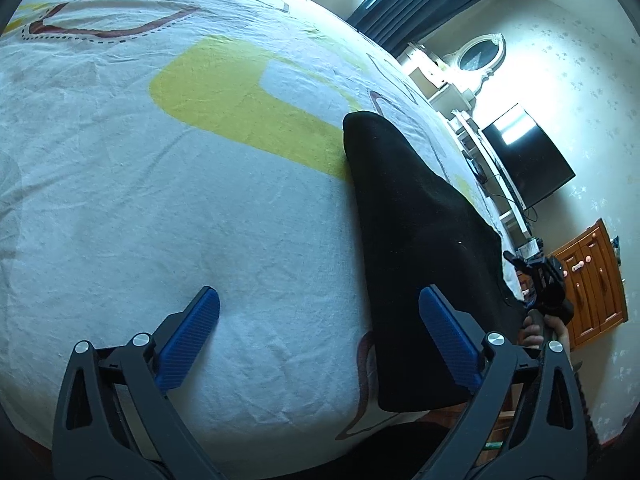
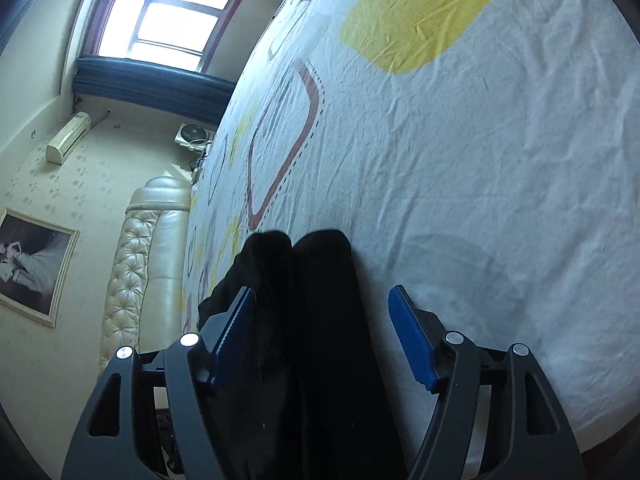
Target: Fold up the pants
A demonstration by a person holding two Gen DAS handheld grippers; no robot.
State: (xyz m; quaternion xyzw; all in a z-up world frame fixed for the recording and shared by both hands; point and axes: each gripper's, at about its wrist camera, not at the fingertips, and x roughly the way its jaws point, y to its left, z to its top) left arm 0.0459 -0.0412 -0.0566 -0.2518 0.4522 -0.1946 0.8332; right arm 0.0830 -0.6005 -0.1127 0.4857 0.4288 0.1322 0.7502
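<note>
Black pants (image 1: 416, 248) lie flat on the bed as a long dark strip. In the right wrist view the pants (image 2: 320, 340) run between my fingers with two rounded ends pointing away. My left gripper (image 1: 320, 312) is open and empty, hovering over the white sheet, with its right finger (image 1: 448, 332) over the pants' left edge. My right gripper (image 2: 324, 312) is open, its fingers straddling the pants without closing on them. The right gripper also shows in the left wrist view (image 1: 536, 280) at the pants' far side, held by a hand.
The bed sheet (image 1: 160, 200) is white with yellow and brown shapes. A padded headboard (image 2: 152, 248) stands at one end. A TV (image 1: 524, 156), a white shelf and a wooden cabinet (image 1: 596, 276) stand beyond the bed's far side.
</note>
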